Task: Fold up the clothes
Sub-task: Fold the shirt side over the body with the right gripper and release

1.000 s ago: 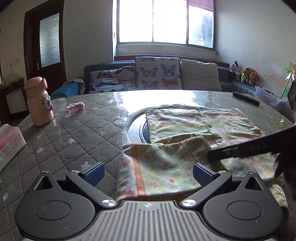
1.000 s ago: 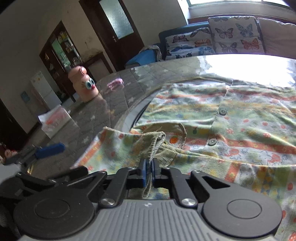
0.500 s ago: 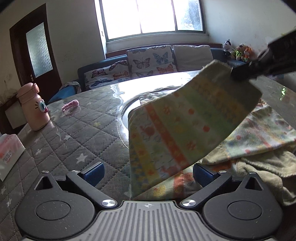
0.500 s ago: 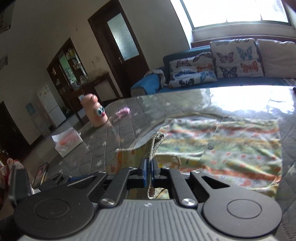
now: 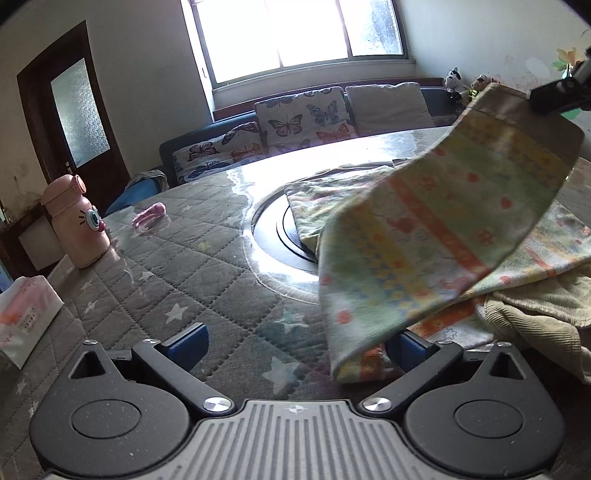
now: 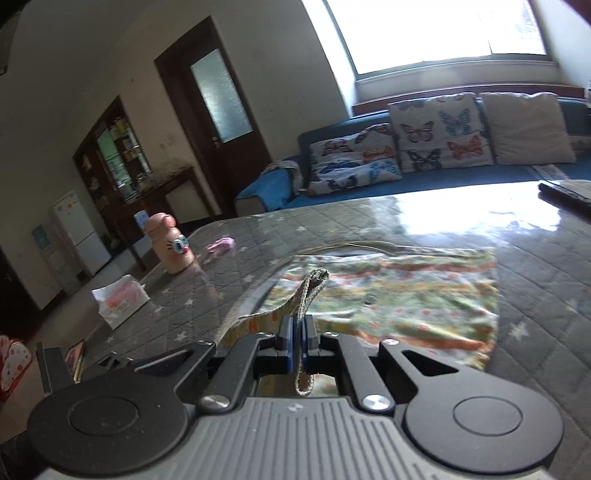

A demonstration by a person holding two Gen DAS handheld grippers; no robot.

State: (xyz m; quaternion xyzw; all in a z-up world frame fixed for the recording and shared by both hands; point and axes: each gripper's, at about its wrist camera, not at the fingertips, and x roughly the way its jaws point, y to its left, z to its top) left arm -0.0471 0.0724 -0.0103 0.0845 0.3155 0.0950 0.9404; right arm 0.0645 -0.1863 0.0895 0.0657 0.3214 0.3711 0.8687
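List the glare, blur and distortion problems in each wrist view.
Left wrist view: the window is blown out white, glare washes the glossy table, and fisheye bending curves the door; the lifted patterned garment is backlit. Right wrist view: the window is overexposed, a bright reflection covers the far table, the garment's print looks motion-softened, and the room's left side is dark.

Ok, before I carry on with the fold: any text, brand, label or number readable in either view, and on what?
No text can be read in either view.
Tissue pack: red printing on its side, too blurred to read.
Pink bottle: a cartoon face only, no words.
Patterned shirt: printed pictures and stripes, no lettering or tag showing.
Cabinet shelves: boxes too small to read.
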